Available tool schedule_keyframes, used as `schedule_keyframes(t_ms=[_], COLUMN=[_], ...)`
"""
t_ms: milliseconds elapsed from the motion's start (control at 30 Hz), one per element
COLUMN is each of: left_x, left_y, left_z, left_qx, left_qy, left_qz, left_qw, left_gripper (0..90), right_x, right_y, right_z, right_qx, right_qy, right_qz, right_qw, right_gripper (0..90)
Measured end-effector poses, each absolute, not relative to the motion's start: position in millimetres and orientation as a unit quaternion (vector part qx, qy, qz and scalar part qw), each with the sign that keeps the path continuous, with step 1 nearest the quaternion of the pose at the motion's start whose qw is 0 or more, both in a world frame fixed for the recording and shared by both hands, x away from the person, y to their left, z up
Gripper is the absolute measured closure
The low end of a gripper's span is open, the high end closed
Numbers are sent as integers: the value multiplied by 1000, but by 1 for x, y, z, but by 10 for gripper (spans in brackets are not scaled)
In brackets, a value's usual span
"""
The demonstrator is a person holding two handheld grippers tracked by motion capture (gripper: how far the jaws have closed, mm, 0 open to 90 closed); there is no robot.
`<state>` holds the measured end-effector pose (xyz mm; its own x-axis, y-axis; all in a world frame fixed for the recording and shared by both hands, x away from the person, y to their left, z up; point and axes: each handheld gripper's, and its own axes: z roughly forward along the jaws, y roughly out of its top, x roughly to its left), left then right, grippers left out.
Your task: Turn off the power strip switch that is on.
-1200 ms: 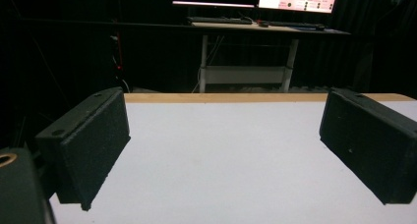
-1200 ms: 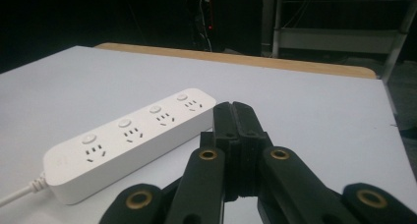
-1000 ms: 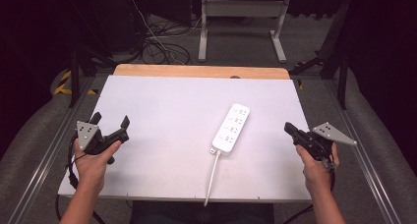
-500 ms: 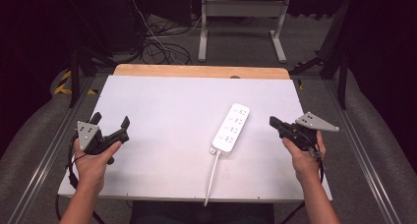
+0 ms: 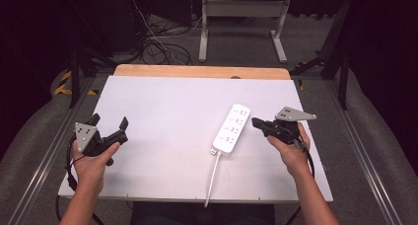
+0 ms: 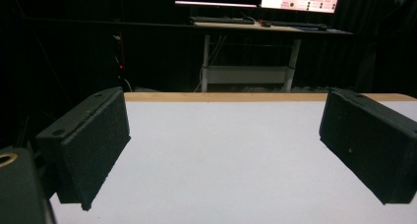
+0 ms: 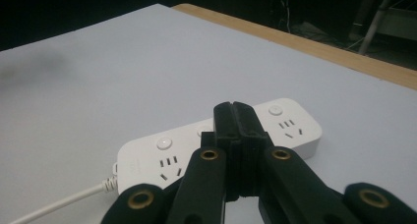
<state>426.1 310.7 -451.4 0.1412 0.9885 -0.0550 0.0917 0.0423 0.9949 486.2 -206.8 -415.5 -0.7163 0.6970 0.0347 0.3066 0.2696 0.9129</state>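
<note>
**Right gripper closes in on power strip**

Moving in from the desk's right edge over the past second, the right gripper [image 5: 256, 122] now sits just beside the white plastic rectangular power strip [image 5: 231, 129], jaws pressed together and holding nothing. High view: the strip lies right of the white desk's [image 5: 167, 111] centre, its white cord [image 5: 212, 178] running to the near edge; the left gripper [image 5: 109, 126] hovers near the left edge, jaws spread wide, empty. Left gripper view: bare desk between the parted jaws. Right gripper view: closed jaws point at the strip [image 7: 196, 145].
</note>
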Motion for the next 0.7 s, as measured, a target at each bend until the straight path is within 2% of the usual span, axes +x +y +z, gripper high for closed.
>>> schedule_keyframes(t_ms=[700], left_x=[425], left_y=[311], left_z=[-452], left_qx=[552], left_qy=[492], left_qz=[432], left_qw=[516], left_gripper=[55], right_x=[506], right_y=[-169], right_z=[-422], right_qx=[290], right_qy=[810], right_qz=[483], right_qw=[164], right_gripper=[900])
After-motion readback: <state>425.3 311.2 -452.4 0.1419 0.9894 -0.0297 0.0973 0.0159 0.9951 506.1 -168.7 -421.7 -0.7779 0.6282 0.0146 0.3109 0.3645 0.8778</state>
